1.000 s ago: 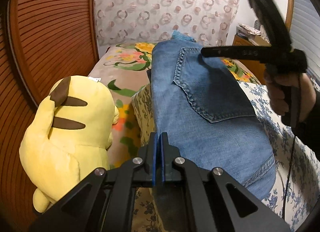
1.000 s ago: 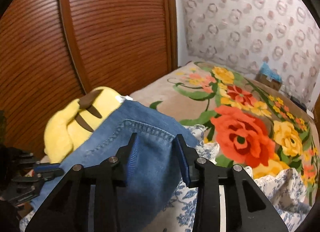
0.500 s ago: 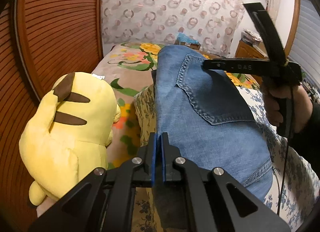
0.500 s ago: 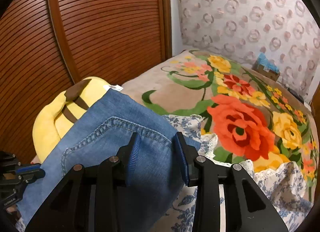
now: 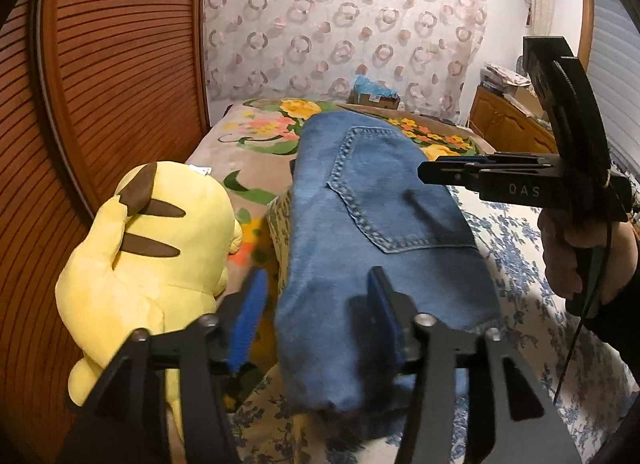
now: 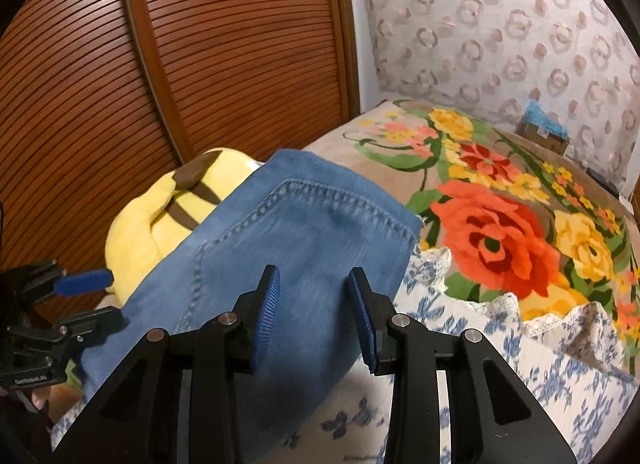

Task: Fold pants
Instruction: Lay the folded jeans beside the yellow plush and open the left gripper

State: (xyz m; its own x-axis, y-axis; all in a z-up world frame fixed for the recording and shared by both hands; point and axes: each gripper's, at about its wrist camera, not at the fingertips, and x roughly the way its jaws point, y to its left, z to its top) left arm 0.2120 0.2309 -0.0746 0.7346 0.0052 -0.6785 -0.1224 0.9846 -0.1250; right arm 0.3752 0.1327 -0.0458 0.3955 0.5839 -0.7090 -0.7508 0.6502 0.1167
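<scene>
Folded blue jeans (image 5: pixel 380 223) lie lengthwise on the bed, back pocket up. My left gripper (image 5: pixel 316 296) is at their near end. Its jaws are opening. One blue pad (image 5: pixel 248 316) stands left of the denim and the other rests over it, neither pressing. My right gripper (image 5: pixel 424 175), held by a hand (image 5: pixel 568 252), hovers just above the pocket and casts a shadow on it. In the right wrist view my right gripper (image 6: pixel 314 288) is open over the jeans (image 6: pixel 300 232) with nothing between its pads. The left gripper (image 6: pixel 114 298) shows at the far left.
A yellow plush toy (image 5: pixel 160 256) lies close against the jeans' left side. Behind it stands a slatted wooden door (image 5: pixel 100 83). A floral blanket (image 6: pixel 492 232) covers the far bed and a blue-patterned sheet (image 5: pixel 520 264) the near part. A small box (image 5: pixel 374 91) and a dresser (image 5: pixel 508 123) stand at the back.
My left gripper's jaws, shut on the near end of the jeans before, have sprung apart and let the denim go. The right gripper has shifted a little over the pocket.
</scene>
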